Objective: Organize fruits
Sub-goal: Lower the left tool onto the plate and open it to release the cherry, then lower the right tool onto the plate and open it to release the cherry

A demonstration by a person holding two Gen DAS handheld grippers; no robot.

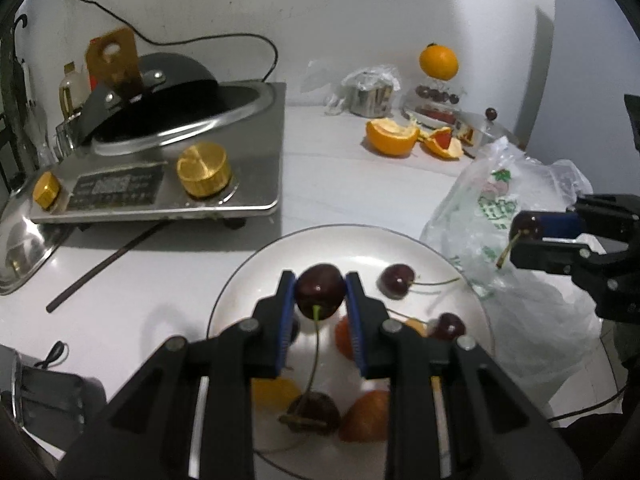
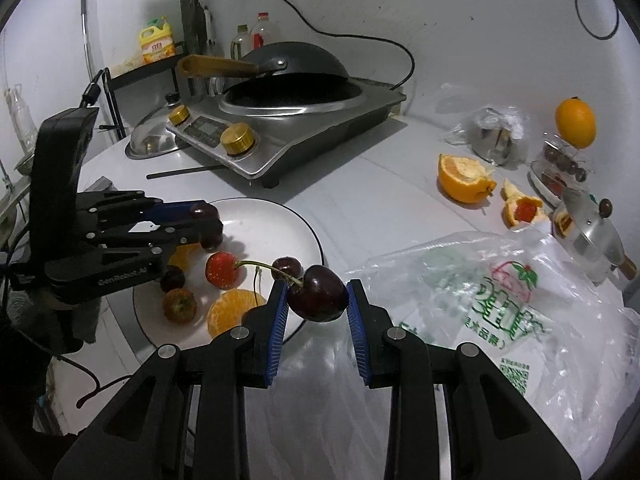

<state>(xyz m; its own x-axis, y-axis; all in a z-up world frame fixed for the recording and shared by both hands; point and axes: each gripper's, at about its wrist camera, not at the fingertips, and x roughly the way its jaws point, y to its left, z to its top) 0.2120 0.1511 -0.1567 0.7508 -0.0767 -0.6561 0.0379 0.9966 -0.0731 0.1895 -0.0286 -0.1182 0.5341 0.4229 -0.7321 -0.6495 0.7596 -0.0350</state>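
Observation:
A white plate (image 1: 360,246) (image 2: 272,220) on the counter carries cherries, strawberries and orange segments. My left gripper (image 1: 320,294) (image 2: 208,226) is shut on a dark cherry (image 1: 320,290) and hovers over the plate. Another loose cherry (image 1: 396,280) lies on the plate to its right. My right gripper (image 2: 318,300) (image 1: 520,236) is shut on a second dark cherry (image 2: 318,294) (image 1: 528,224) with its stem out, just right of the plate's edge, above a clear plastic bag (image 2: 480,320) (image 1: 500,240). A strawberry (image 2: 222,270) and an orange segment (image 2: 232,314) lie on the plate.
An induction cooker (image 1: 168,168) (image 2: 280,136) with a black wok stands behind the plate, a dark chopstick (image 1: 104,268) in front of it. Orange peels (image 1: 392,136) (image 2: 464,180), a whole orange (image 2: 576,122) on a small tiered rack and a metal pot lid (image 2: 592,232) sit at the right.

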